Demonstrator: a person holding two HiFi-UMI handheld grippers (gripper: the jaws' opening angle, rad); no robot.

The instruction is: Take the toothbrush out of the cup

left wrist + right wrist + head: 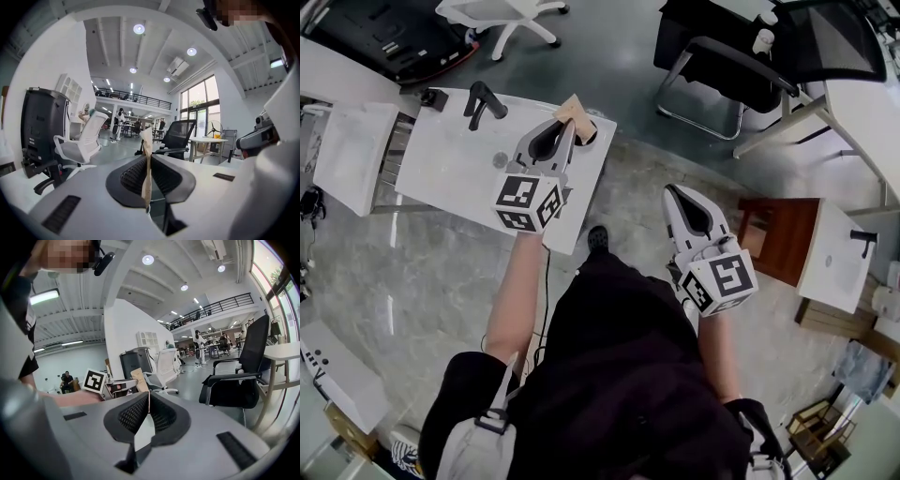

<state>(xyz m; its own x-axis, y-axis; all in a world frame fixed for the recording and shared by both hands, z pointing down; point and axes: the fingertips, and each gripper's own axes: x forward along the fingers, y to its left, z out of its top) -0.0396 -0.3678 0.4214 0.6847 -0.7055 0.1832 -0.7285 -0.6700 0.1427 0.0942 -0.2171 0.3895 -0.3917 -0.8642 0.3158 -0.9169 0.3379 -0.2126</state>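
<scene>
Starting at the left of the head view, we are counting two white tables. A side table (pixel 347 155) is standing just beside the main table (pixel 455 173). On the main table one black tool (pixel 483 101) is lying near the far edge, and one small disc (pixel 499 159) is lying nearer the middle.

The left gripper (pixel 566 131), the first of two, is reaching over that table's right corner. Its jaws are clamping the one toothbrush (pixel 577 114), which is showing as a thin tan strip in the upper middle of the frame. In the left gripper view the strip is standing upright between the two pads and sticking out past their tips.

Further right, the right gripper (pixel 677 197) is hanging over the floor (pixel 656 159), well apart from the main table. Its jaws are pressing together at the tips with nothing between them.

The floor is looking grey and glossy. Along the top of the frame we are counting two chairs, a white chair (pixel 502 14) and a black chair (pixel 741 66). One desk (pixel 839 267) is standing at the right edge.

The gripper views are showing a tall open office with a railed balcony (pixel 131 99), round ceiling lamps (pixel 138 29) and high windows (pixel 201 101).
</scene>
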